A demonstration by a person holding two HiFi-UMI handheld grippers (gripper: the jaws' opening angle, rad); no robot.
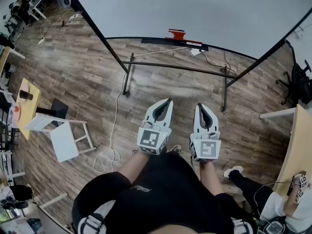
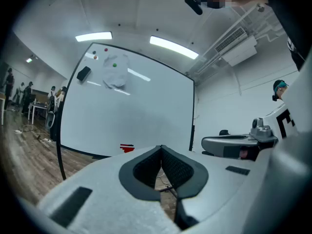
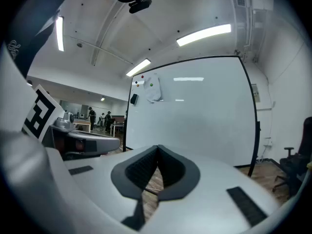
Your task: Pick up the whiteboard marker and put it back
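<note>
A large whiteboard (image 1: 195,9) on a black frame stands ahead of me. On its ledge lies a small red thing (image 1: 176,33), possibly the marker; it is too small to tell. The same red thing (image 2: 126,147) appears low on the board in the left gripper view. My left gripper (image 1: 169,100) and right gripper (image 1: 199,104) are held level side by side, well short of the board. Each is shut with nothing between its pads. The left gripper (image 2: 161,147) and the right gripper (image 3: 157,147) both point at the board.
The board's black stand legs (image 1: 175,66) cross the wooden floor ahead. A white stool (image 1: 63,135) and a wooden table (image 1: 22,106) stand at left, with a white cable (image 1: 114,130) on the floor. A desk (image 1: 297,145) and a seated person (image 1: 253,189) are at right.
</note>
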